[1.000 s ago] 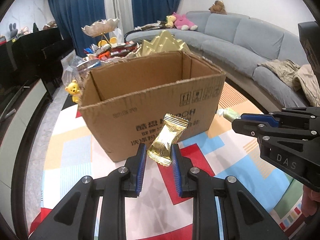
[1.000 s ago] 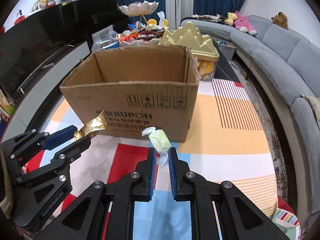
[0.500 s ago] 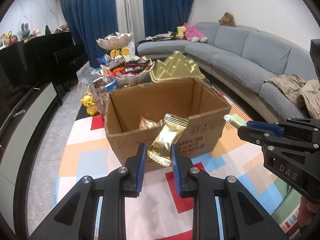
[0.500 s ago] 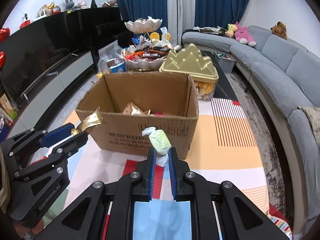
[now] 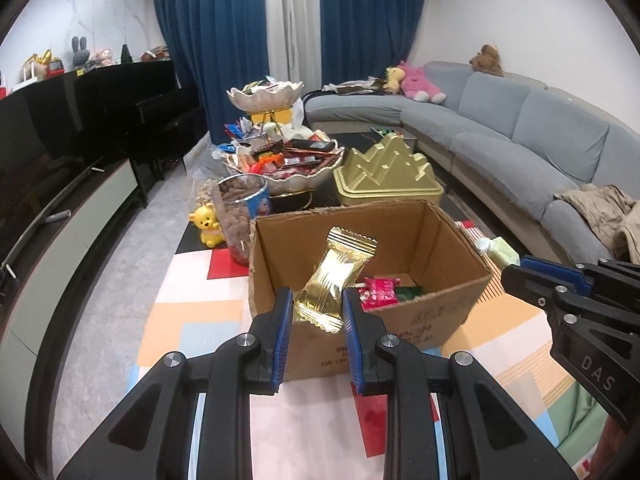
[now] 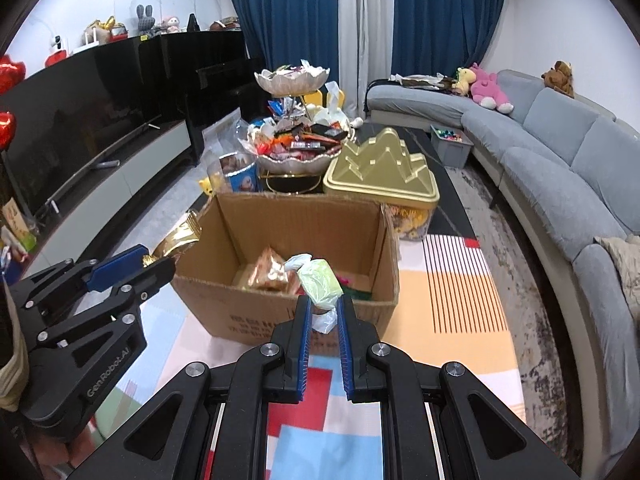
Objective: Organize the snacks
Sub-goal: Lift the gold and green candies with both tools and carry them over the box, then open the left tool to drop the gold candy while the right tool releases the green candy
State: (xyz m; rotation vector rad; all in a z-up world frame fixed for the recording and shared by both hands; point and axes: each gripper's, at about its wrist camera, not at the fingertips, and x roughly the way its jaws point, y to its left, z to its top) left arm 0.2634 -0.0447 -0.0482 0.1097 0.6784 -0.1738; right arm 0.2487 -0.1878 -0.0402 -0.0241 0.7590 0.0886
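Item one, nearest: we found the left gripper [image 5: 314,322] clamped on a gold-wrapped snack [image 5: 334,280], its blue pads [image 5: 283,334] pressing the lower part of the wrapper while the crimped top end stood up and leaned away to the right. Seen from the right wrist, the same left gripper [image 6: 154,262] reached in from the left, with the gold wrapper poking out past its tips.

Item two: we found the right gripper [image 6: 322,312] closed on a pale green wrapped sweet [image 6: 320,284], the pads nipping its twisted clear tail and the green body sitting just above the fingertips. From the left wrist it entered at the right edge, the green sweet showing at its tip.

Item three, just beyond both sets of tips: an open cardboard box [image 5: 448,308] on a patterned rug [image 6: 448,320] of orange, red, blue and white blocks. Both held snacks hung over the near rim of the box. Inside we noted a pink packet [image 5: 378,288] ahead and right of the left gripper, and a shiny copper-coloured packet [image 6: 268,274] ahead and left of the right gripper.

Item four, behind the box: a gold mountain-shaped tin [image 6: 380,174], a clear tub of nuts [image 5: 242,208], a yellow bear figure [image 5: 206,224] and a tiered shell-shaped dish [image 5: 288,160] heaped with wrapped snacks.

Item five, farthest: a grey sofa [image 5: 520,132] off to the right with plush toys, and blue curtains [image 6: 288,12].
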